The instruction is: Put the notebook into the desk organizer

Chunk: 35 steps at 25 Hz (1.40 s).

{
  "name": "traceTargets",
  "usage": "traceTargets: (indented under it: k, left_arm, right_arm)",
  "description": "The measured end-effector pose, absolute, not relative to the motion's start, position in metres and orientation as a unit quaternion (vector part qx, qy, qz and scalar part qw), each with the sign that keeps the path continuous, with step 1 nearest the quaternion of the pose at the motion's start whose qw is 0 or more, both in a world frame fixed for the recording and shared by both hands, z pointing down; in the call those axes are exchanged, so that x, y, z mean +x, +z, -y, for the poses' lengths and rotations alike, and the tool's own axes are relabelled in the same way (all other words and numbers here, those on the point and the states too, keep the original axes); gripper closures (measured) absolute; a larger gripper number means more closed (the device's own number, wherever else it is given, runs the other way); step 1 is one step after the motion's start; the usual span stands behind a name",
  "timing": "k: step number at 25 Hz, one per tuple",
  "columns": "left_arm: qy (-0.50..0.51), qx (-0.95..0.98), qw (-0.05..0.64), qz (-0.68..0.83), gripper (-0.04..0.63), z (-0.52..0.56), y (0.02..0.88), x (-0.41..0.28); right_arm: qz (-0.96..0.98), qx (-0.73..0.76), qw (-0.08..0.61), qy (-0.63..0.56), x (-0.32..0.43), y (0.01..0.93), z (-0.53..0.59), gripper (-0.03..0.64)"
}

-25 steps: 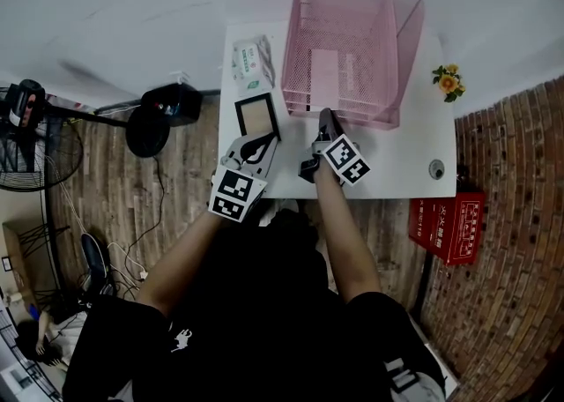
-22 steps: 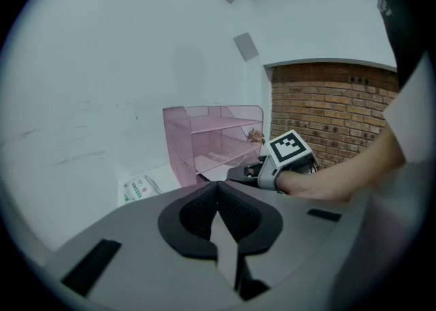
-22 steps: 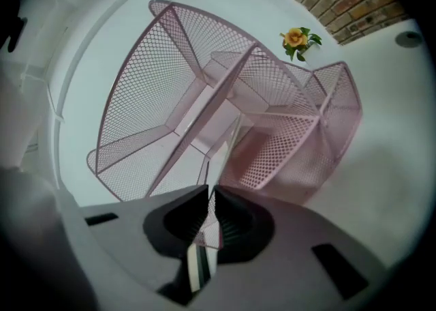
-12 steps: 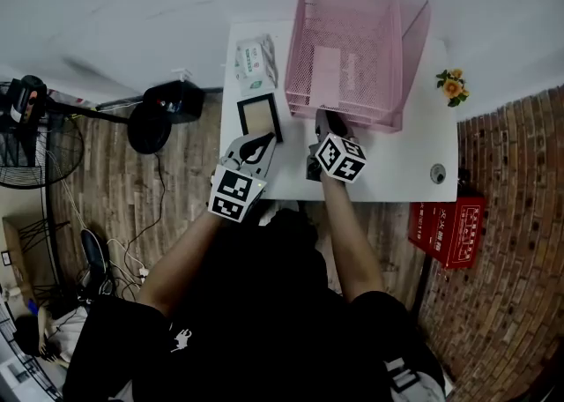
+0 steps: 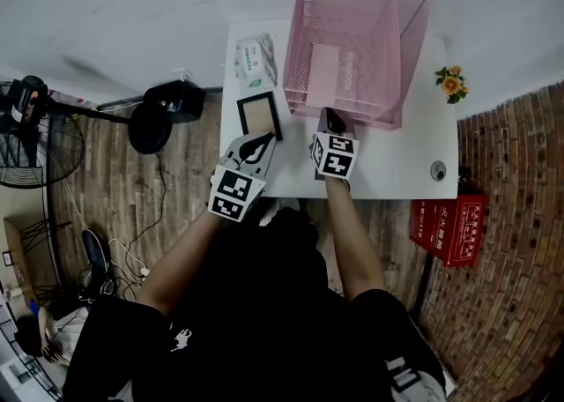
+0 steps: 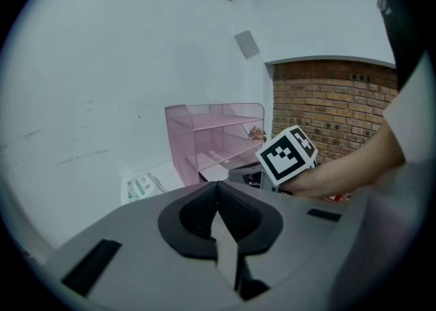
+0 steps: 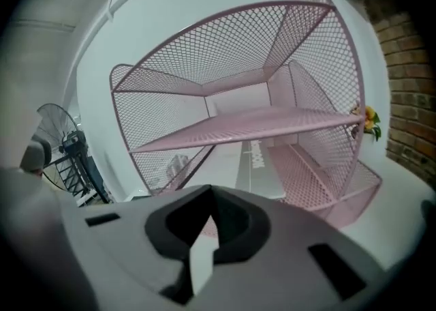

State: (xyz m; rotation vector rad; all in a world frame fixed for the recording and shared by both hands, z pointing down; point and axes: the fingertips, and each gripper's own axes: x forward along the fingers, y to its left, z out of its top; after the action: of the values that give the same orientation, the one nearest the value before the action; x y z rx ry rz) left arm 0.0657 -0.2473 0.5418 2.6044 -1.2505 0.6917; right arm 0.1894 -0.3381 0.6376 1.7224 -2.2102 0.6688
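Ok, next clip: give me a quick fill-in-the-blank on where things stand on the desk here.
1. The notebook lies in the ___ tier of the organizer.
2. The jaws of the right gripper are ___, with nothing between them.
3. In the head view, the tissue pack sits on the organizer's ___ side.
Missing words: bottom; shut; left.

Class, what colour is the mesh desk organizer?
Pink; the desk organizer shows best in the right gripper view.
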Motion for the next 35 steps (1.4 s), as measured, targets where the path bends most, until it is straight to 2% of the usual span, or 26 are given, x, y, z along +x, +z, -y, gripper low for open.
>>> traceTargets:
  k: [14, 21, 26, 35]
  left_arm:
    - [0.195, 0.888, 0.085, 0.407, 0.594, 0.231, 0.523, 0.049]
    - [0.152, 0.910, 0.086, 0.376, 0.594, 0.210, 0.501, 0.025]
    - [0.136, 0.931, 0.056, 0.333, 0.594, 0.192, 0.480, 0.010]
    - [0.106, 0.947, 0.061, 0.297, 0.594, 0.173, 0.464, -0.026]
  right_arm:
    - [0.751, 0.608, 0.089, 0.241, 0.194, 0.610, 0.298, 0.615]
    - [0.737, 0.636, 0.064, 0.218, 0.182, 0.570, 0.250, 0.615]
    - [0.716, 0.668, 0.035, 0.201, 0.177, 0.531, 0.217, 0.615]
    - [0.698, 0.694, 0.003, 0.176, 0.148, 0.489, 0.152, 0.615]
